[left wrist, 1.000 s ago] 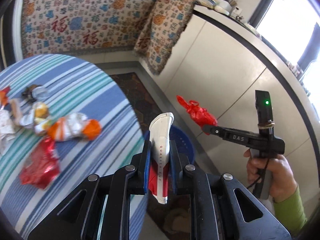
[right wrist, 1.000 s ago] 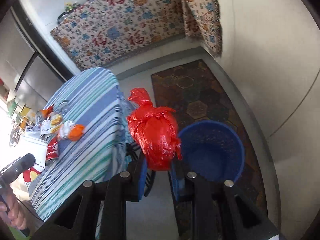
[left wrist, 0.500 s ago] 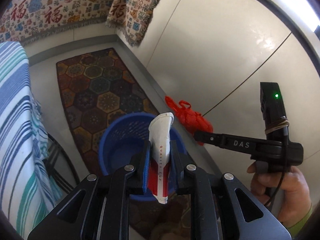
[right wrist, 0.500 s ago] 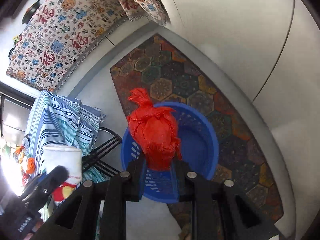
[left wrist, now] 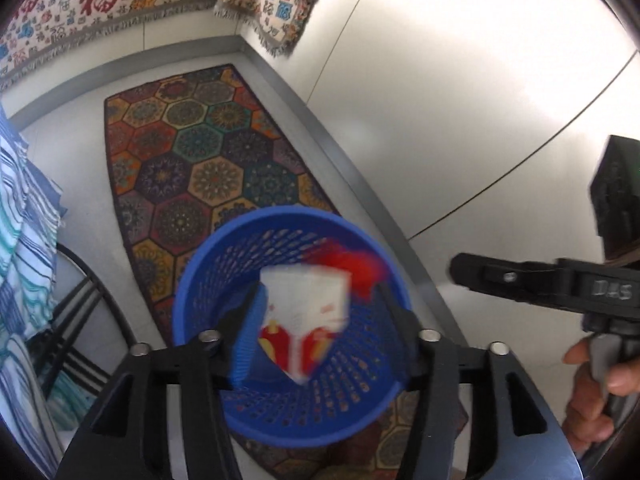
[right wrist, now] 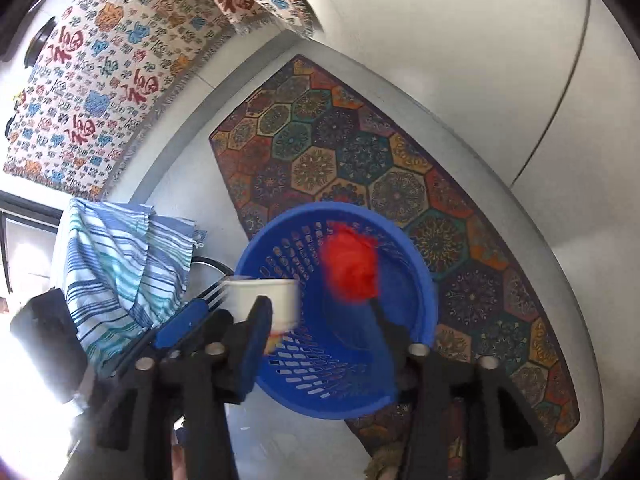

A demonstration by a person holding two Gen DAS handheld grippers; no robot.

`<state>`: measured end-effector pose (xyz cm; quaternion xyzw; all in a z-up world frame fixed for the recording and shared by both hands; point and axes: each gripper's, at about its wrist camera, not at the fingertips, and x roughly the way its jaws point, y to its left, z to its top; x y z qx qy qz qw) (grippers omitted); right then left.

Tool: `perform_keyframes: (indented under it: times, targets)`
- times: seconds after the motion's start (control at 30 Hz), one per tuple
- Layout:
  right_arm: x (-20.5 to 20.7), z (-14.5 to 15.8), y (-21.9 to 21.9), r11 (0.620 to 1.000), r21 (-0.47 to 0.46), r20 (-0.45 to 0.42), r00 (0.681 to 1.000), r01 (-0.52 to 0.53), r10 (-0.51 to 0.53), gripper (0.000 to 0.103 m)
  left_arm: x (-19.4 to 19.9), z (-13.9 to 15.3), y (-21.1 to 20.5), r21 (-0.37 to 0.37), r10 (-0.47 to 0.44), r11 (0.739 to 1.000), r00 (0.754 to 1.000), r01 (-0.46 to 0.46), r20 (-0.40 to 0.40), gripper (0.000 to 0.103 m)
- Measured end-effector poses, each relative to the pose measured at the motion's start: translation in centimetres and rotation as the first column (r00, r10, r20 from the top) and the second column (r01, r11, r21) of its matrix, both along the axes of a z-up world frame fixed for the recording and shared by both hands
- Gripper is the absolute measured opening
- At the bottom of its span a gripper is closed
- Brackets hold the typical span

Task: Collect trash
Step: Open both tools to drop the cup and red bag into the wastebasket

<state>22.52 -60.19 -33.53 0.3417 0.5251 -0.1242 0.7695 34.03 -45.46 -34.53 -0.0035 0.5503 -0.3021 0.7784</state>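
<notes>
A blue perforated basket (left wrist: pixel 208 280) stands on the floor below both grippers; it also shows in the right wrist view (right wrist: pixel 424 280). My left gripper (left wrist: pixel 316 308) is open above it, and a white and red paper cup (left wrist: pixel 304 312) is blurred between its spread fingers, falling free. My right gripper (right wrist: pixel 324 320) is open too, and a red plastic bag (right wrist: pixel 352 268) is blurred above the basket's inside, loose from the fingers. The cup (right wrist: pixel 260 300) also shows at the left in the right wrist view. The bag's red tip (left wrist: pixel 352 264) shows behind the cup in the left wrist view.
The basket sits on a patterned hexagon rug (left wrist: pixel 208 152) beside white cabinet fronts (left wrist: pixel 460 80). A striped tablecloth (right wrist: pixel 116 264) hangs at the left over a black table frame (left wrist: pixel 76 320). A patterned cloth (right wrist: pixel 120 60) covers the far counter.
Both grippers have opened over the basket. The cup and the red bag have left the fingers and are dropping toward the basket.
</notes>
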Motion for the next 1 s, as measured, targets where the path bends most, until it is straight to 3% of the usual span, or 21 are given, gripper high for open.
perform_keyframes:
  times: [0.13,0.17,0.33,0.43,0.63,0.73,0.87,0.97,1.0]
  targets:
    - [-0.3,1.4,0.0,0.998,-0.066,0.026,1.0,0.009,-0.007,0.051,-0.7,0.8,1.4,0.012,0.03,0.999,1.0,-0.03,0.01,0.064]
    - [-0.4,3.3,0.6,0.987,-0.158,0.055,0.998,0.001,0.008,0.05,-1.1,1.3,1.9,0.015,0.035,0.999,0.999,-0.035,0.029,0.065]
    - [-0.6,9.0,3.6,0.938,-0.346,0.165,0.983,-0.023,0.085,0.05,-5.8,7.6,6.2,-0.02,0.045,0.999,0.991,-0.043,0.125,0.075]
    - [-1.0,12.2,6.2,0.908,-0.417,0.229,0.963,-0.033,0.14,0.051,-9.4,11.2,10.2,-0.044,0.066,0.997,0.984,-0.06,0.167,0.084]
    - [-1.7,16.6,15.2,0.844,-0.525,0.317,0.896,-0.109,0.312,0.052,-16.5,14.6,19.7,0.0,0.122,0.992,0.967,-0.125,0.224,0.087]
    - [-1.4,16.9,21.3,0.804,-0.563,0.317,0.849,-0.19,0.422,0.053,-18.7,14.5,25.1,0.06,0.195,0.974,0.949,-0.216,0.248,0.087]
    - [-1.1,14.8,28.6,0.785,-0.512,0.295,0.786,-0.349,0.543,0.054,-19.6,13.7,31.9,0.126,0.304,0.93,0.917,-0.344,0.259,0.087]
    - [-1.4,12.8,33.6,0.747,-0.477,0.259,0.738,-0.463,0.623,0.054,-19.1,13.3,36.1,0.131,0.385,0.894,0.885,-0.428,0.261,0.087]
    - [-1.4,12.8,33.6,0.747,-0.477,0.259,0.738,-0.463,0.623,0.054,-19.0,13.0,37.1,0.13,0.401,0.887,0.878,-0.444,0.26,0.087]
